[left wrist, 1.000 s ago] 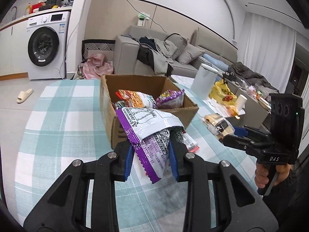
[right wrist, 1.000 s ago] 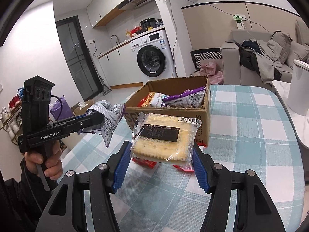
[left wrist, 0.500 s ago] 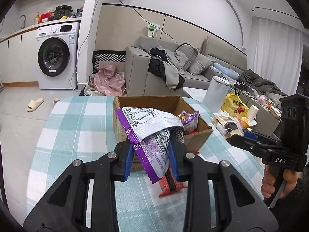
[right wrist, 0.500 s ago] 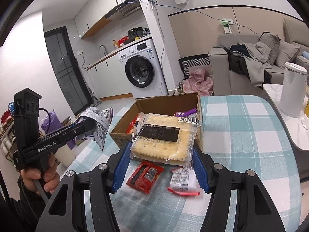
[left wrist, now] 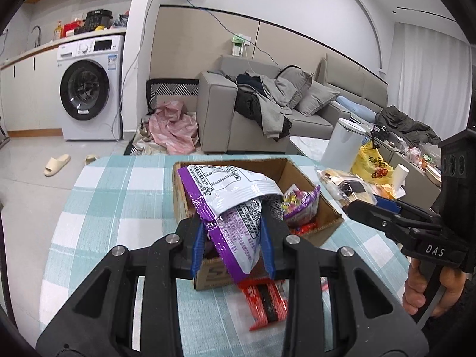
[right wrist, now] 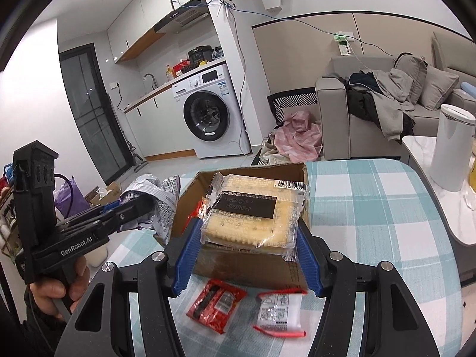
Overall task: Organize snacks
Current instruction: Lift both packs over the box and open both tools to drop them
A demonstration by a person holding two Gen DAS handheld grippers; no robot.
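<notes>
— Snacks first: what does each one look like?

— The purple snack bag (left wrist: pixel 235 208) is crinkled foil, purple along its edges, with a white panel of small black print folded over at the top. The cracker pack (right wrist: pixel 253 208) is a clear wrapper around pale, scallop-edged crackers, with a black label across its face and a barcode at its upper right corner.

— Where are they?

— Both are held in the air at the near side of the cardboard box (left wrist: pixel 297 172). The left gripper (left wrist: pixel 233 238) has its blue pads pinched tight on the lower half of the bag, so the fingers stand narrow. The right gripper (right wrist: pixel 247 250) has its fingers spread to the width of the pack, pressing on both its sides.

— And inside the box?

— Another purple bag (left wrist: pixel 300 205) with a colourful print, and something red beneath it.

— On the table?

— On the checked teal and white cloth (right wrist: pixel 372 208), just in front of the box, lie a red packet (right wrist: pixel 217 305) and a small white packet with red trim (right wrist: pixel 279 312), side by side and apart.

— Further out?

— A white cylindrical bin (right wrist: pixel 452 148) to the right, a grey sofa (left wrist: pixel 253 113) heaped with clothes, and a washing machine (left wrist: pixel 89 92) on the far left.
</notes>
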